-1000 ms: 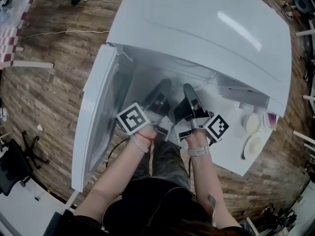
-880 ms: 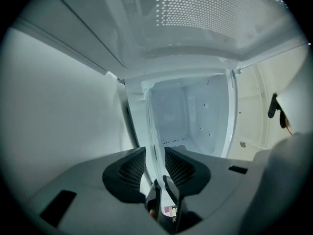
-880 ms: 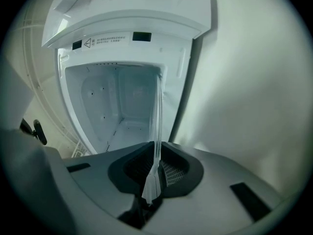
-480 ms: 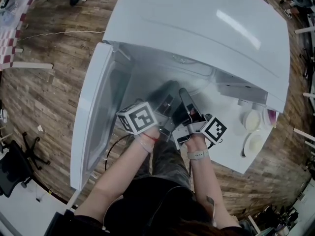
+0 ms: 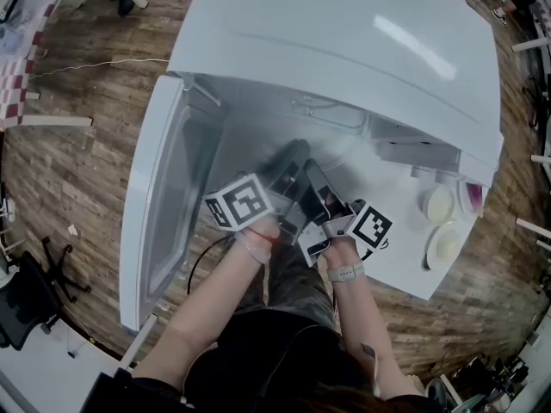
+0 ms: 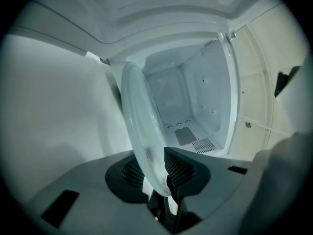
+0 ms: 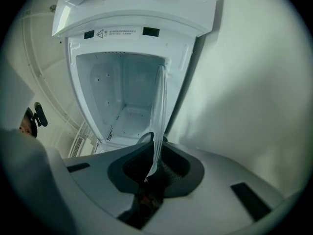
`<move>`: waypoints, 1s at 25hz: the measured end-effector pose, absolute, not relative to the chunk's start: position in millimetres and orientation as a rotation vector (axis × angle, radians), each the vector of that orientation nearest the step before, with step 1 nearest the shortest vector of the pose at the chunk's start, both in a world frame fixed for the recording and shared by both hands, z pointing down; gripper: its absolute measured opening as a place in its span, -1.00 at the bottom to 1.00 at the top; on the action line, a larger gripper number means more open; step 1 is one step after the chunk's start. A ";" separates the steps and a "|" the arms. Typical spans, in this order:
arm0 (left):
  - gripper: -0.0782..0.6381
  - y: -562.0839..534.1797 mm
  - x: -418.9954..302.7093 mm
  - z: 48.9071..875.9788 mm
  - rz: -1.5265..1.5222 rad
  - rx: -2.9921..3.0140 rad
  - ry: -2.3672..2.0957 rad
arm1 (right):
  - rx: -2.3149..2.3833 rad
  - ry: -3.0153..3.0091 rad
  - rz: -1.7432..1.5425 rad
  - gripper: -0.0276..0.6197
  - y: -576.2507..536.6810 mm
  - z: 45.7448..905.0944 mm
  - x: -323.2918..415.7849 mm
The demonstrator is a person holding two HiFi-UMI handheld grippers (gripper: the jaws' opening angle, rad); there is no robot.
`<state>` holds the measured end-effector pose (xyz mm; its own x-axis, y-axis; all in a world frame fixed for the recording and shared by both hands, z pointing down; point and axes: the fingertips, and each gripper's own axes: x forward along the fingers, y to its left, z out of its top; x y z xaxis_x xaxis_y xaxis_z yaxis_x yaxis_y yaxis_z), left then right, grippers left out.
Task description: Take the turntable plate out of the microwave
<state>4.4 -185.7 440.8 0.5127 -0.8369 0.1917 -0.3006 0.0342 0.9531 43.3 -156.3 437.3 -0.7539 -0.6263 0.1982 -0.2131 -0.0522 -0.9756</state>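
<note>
A: Left gripper view, entry one. The left gripper, jaws narrow, is clamping the near rim of the turntable plate. There is one plate of clear glass. It is sitting at the mouth of the cavity and reaching from the jaws toward the inside.

B: And the other tool?

A: The right gripper is gripping the same plate's near rim, close beside the left one. The glass is showing edge-on there, running away from the pads. Its jaws have just been opening slightly, with the rim lying between them and the pads against it.

B: Counts, please.

A: Two grippers are working, each carrying one marker cube and each held in one hand. A red band is sitting on the left wrist and a watch on the right. There is one white microwave, and its one door is hanging open to the left.

B: What is it standing on?

A: A white table is carrying it. Three round tubs or lids are lying at its right: two cream and one pink-rimmed. I cannot tell which they are.

B: And the room?

A: A wood plank floor is running all round. One black chair is standing at the lower left, and one thin cable is trailing across the boards.
</note>
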 end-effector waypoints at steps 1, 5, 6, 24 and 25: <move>-0.48 -186.8 2.5 441.1 -0.570 1.519 -1.018 | -0.888 1.919 -1.874 -0.73 -156.6 437.2 42.6; -0.62 -188.4 1.2 440.1 -0.629 1.475 -0.992 | -0.871 1.922 -1.873 -0.73 -156.6 436.8 41.7; -0.63 -187.9 1.6 440.2 -0.641 1.463 -0.986 | -0.869 1.932 -1.864 -0.73 -156.4 436.3 41.9; -0.64 -188.4 1.2 440.0 -0.668 1.433 -1.005 | -1.063 1.834 -1.714 -0.52 -221.4 439.4 93.1; -0.64 -188.4 1.2 440.0 -0.669 1.433 -1.005 | -1.061 1.829 -1.716 -0.53 -223.1 439.2 92.5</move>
<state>1.2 -188.4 440.0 0.4609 -0.8733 0.1578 -0.1922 0.0753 0.9785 92.5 -223.1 439.2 -0.6230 -0.7570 0.1971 -0.2449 -0.0506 -0.9682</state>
